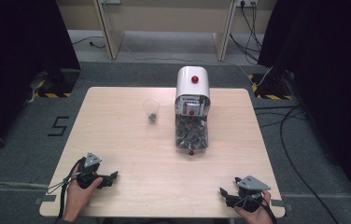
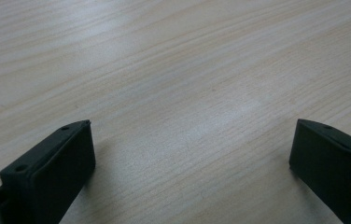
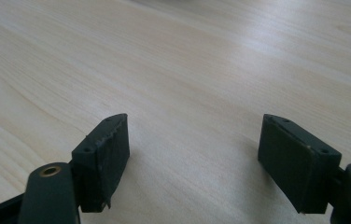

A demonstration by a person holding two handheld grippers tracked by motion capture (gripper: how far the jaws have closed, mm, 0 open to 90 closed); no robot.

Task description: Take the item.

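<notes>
left gripper fingers apart, parked on counter | right gripper same, spread, holding nothing | dispenser and cup far off, probably idle start pose

left gripper jaws spread wide, nothing between; bare wooden table beneath.

A pale wooden tabletop is standing on grey carpet. A clear plastic cup with something dark in it is sitting toward the far middle. Just beside it, a white dispenser with a clear bin of small dark pieces is resting upright.
</notes>
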